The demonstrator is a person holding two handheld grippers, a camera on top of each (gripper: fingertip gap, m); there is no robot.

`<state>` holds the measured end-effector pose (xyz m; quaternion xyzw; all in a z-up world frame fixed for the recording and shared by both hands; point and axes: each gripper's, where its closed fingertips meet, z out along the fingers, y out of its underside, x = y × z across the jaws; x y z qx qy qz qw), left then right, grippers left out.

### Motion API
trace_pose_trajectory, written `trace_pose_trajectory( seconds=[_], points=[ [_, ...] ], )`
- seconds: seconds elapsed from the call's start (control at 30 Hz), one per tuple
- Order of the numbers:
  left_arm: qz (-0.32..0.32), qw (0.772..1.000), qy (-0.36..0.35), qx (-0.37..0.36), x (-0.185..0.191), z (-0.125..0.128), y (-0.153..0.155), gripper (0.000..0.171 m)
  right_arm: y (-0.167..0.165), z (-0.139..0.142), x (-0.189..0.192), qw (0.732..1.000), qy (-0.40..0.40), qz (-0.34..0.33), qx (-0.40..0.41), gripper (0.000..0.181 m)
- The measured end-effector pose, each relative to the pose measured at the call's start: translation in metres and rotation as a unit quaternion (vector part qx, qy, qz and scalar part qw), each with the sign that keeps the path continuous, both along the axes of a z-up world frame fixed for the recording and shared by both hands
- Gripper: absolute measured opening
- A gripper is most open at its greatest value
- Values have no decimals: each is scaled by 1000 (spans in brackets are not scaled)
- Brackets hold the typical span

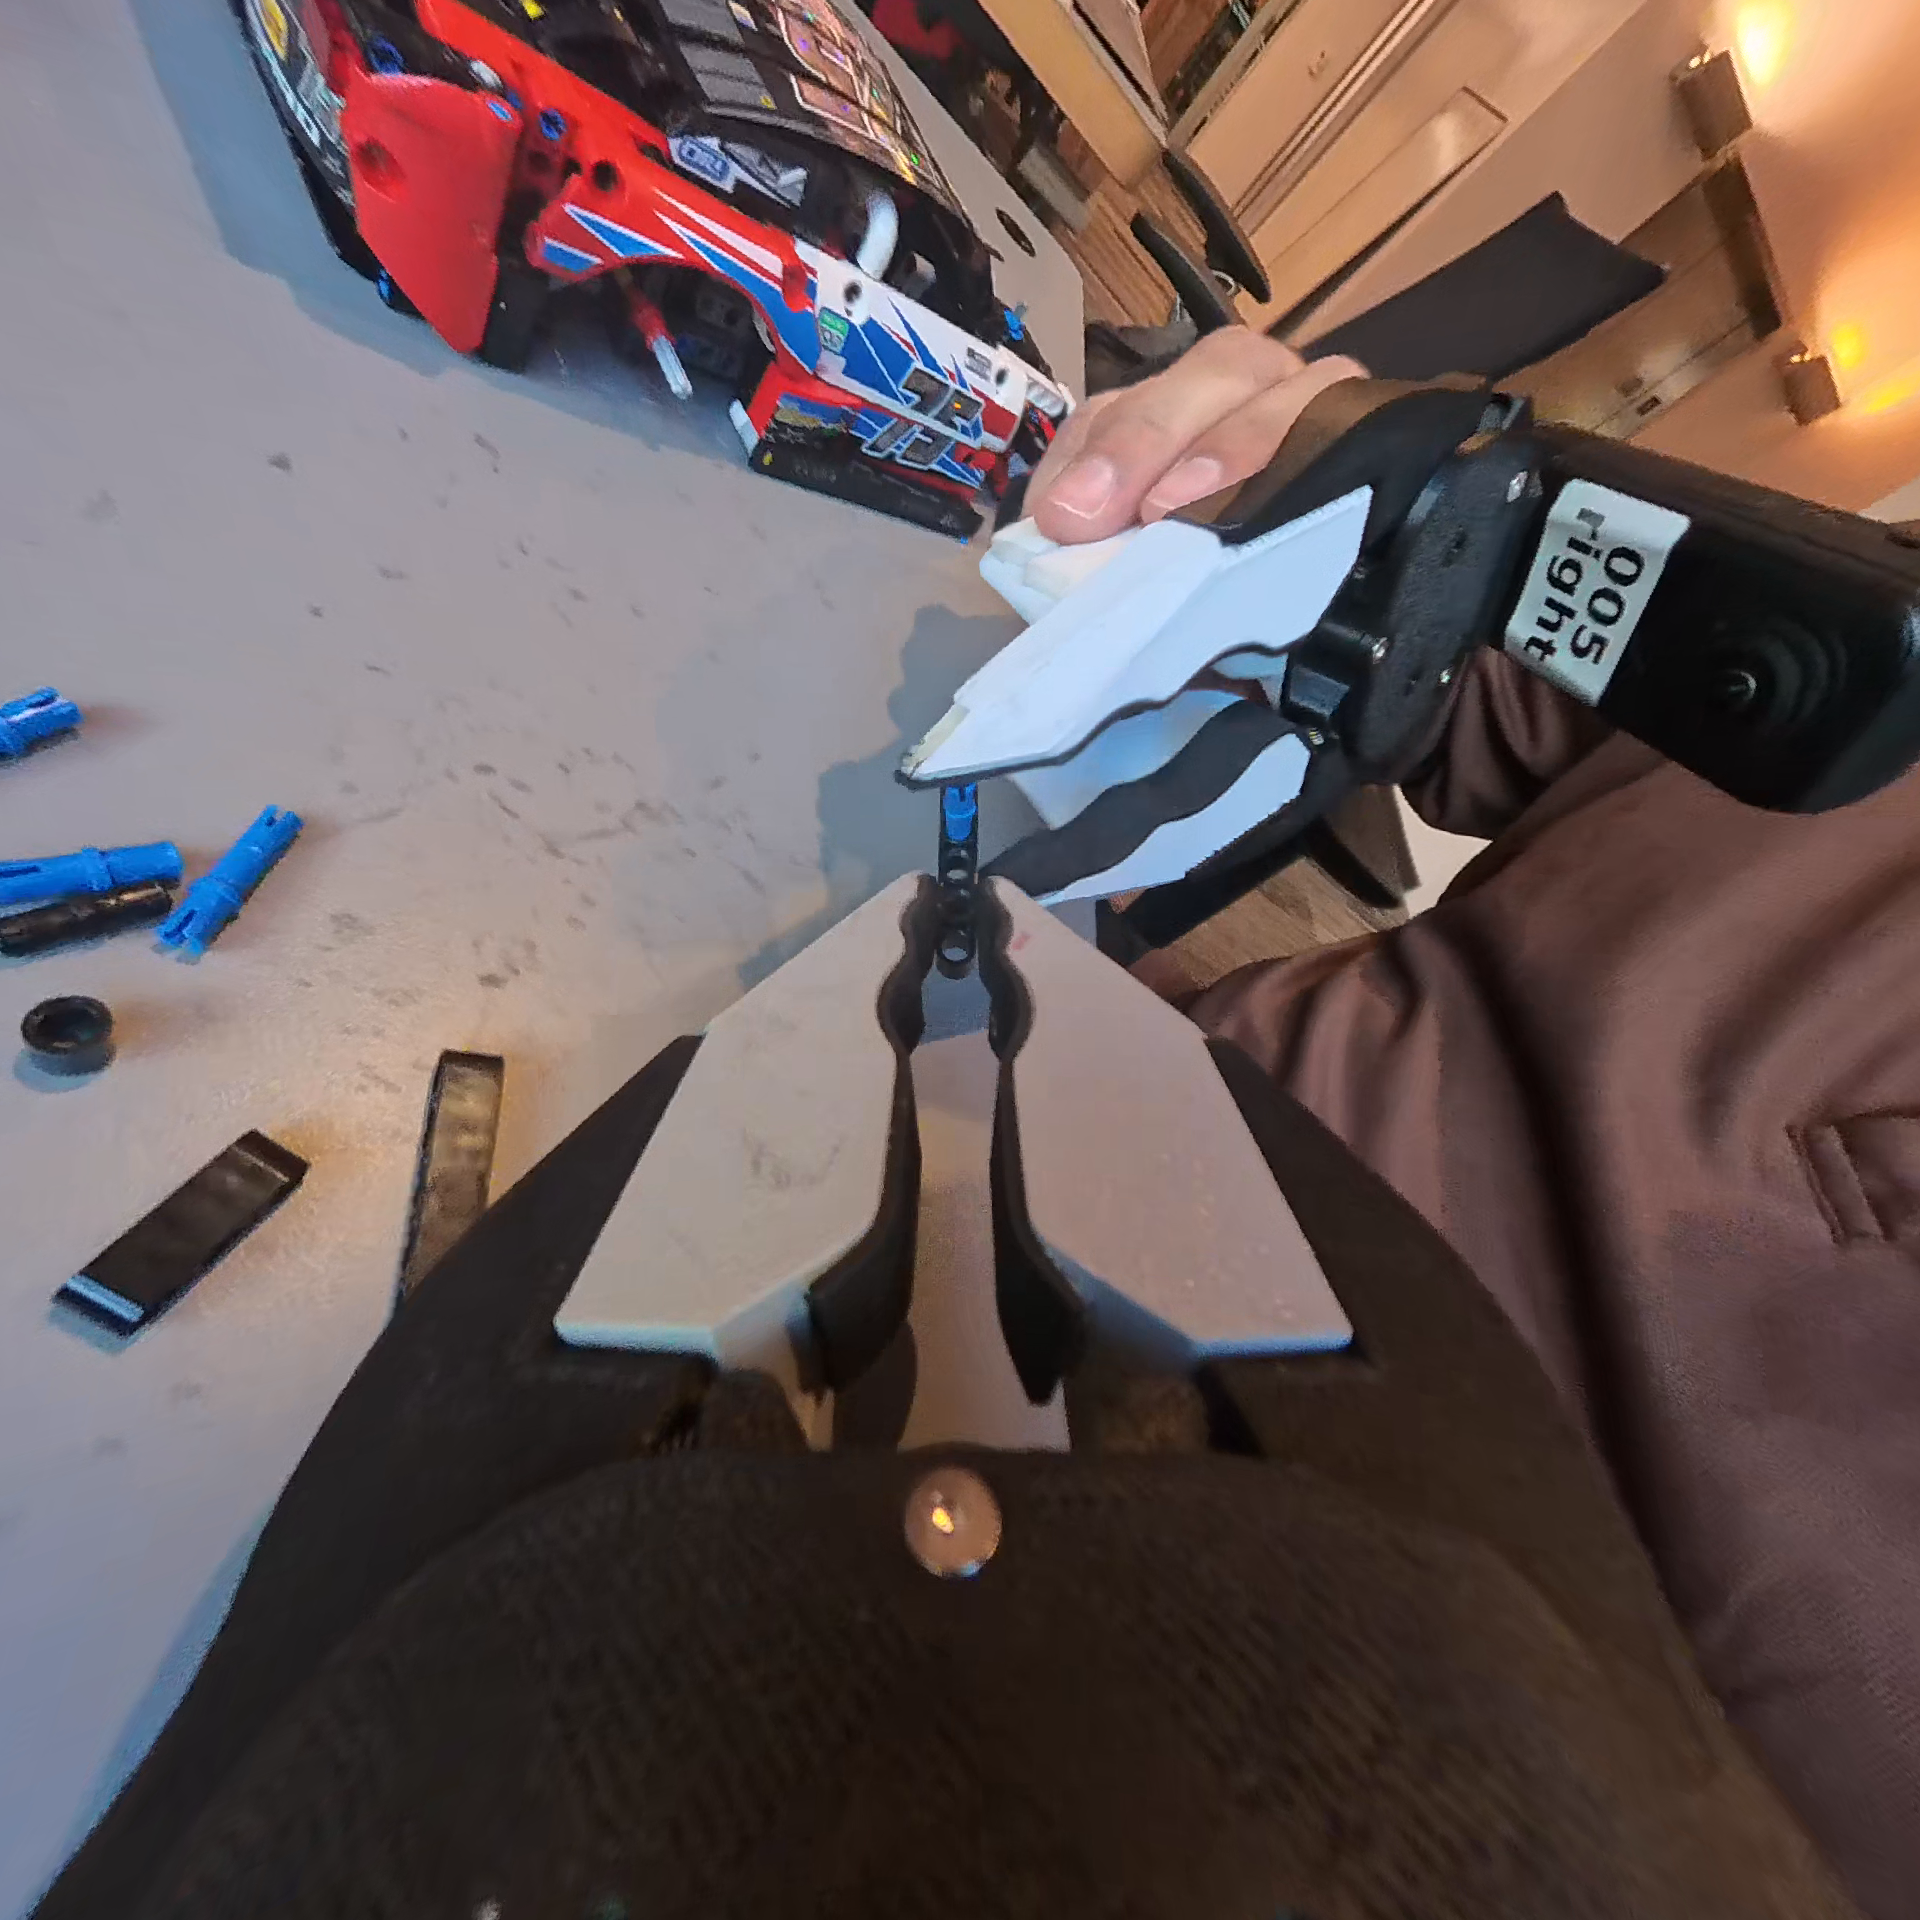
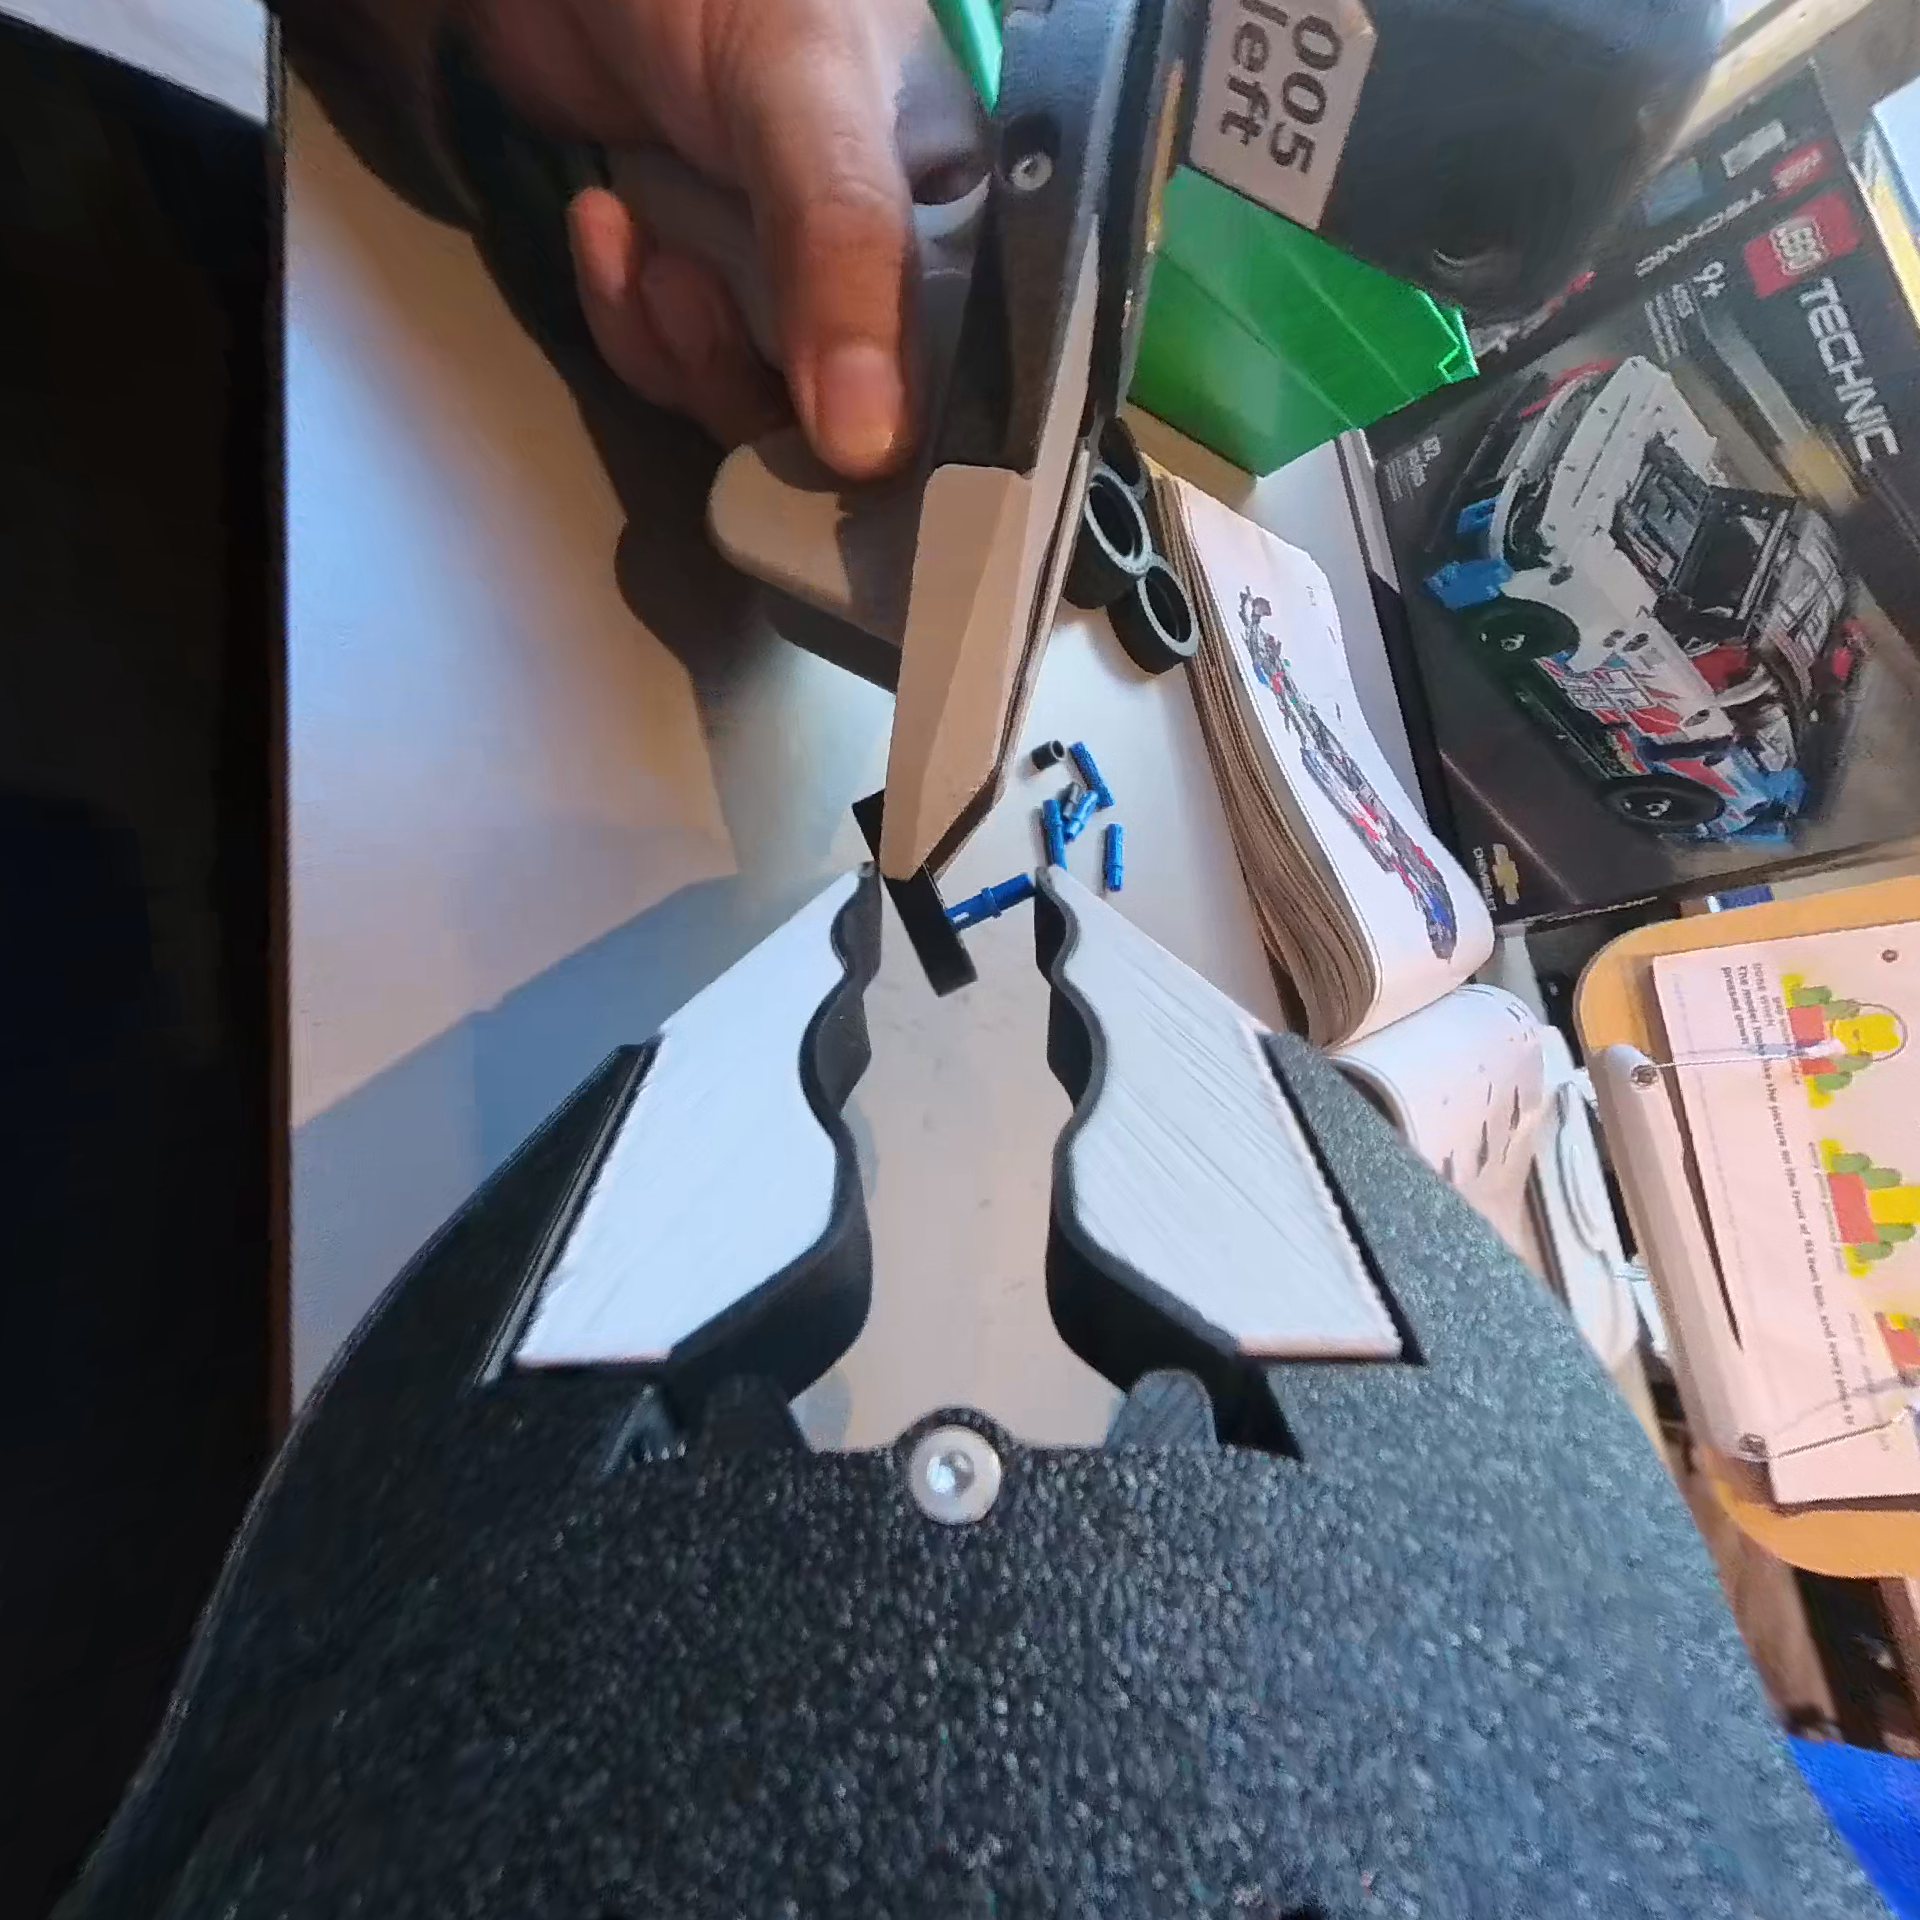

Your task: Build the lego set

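Note:
My left gripper (image 1: 958,888) is shut on a short black Technic beam (image 1: 956,920), held upright above the grey table (image 1: 468,644). A blue pin (image 1: 958,810) sticks out of the beam's top hole. In the right wrist view the left gripper (image 2: 914,857) comes down from above, holding the beam (image 2: 935,945) with the pin (image 2: 987,902) pointing sideways. My right gripper (image 2: 956,883) is open. Its jaws stand either side of the beam and pin: one finger is by the beam's back, the other by the pin's end. The right gripper also shows in the left wrist view (image 1: 971,831).
A red, white and blue Lego car (image 1: 675,239) stands at the back. Loose blue pins (image 1: 229,878), a black ring (image 1: 68,1029) and black flat tiles (image 1: 182,1231) lie to the left. An instruction booklet (image 2: 1330,779), the set's box (image 2: 1662,571), a green bin (image 2: 1288,343) and tyres (image 2: 1127,561) are beyond. Both grippers' tips are close together, under 4 cm apart.

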<state>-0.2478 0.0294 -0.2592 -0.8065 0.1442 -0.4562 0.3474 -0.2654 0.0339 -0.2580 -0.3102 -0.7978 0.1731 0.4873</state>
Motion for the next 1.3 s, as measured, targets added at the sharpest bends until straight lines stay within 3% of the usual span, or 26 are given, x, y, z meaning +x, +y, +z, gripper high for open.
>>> trace_pose_trajectory(
  seconds=[0.47,0.67,0.77,1.0,1.07,1.17,1.3],
  points=[
    [25,998,-44,43,-7,18,12,5,18,5,3,992,22,-5,-126,20],
    [96,988,-33,115,-35,34,28,5,26,2,-1,984,17,-33,-173,20],
    [127,973,14,190,-44,44,35,5,28,7,0,976,25,-49,-213,20],
    [137,949,132,251,-41,39,67,4,53,24,4,931,50,-66,-355,18],
    [140,929,193,283,-41,36,75,4,58,25,1,918,45,-67,-388,19],
    [117,896,268,335,-35,34,74,5,57,29,-4,903,47,-58,-424,20],
    [102,883,294,351,-31,33,64,5,49,32,-8,885,46,-53,-460,23]
  ],
)
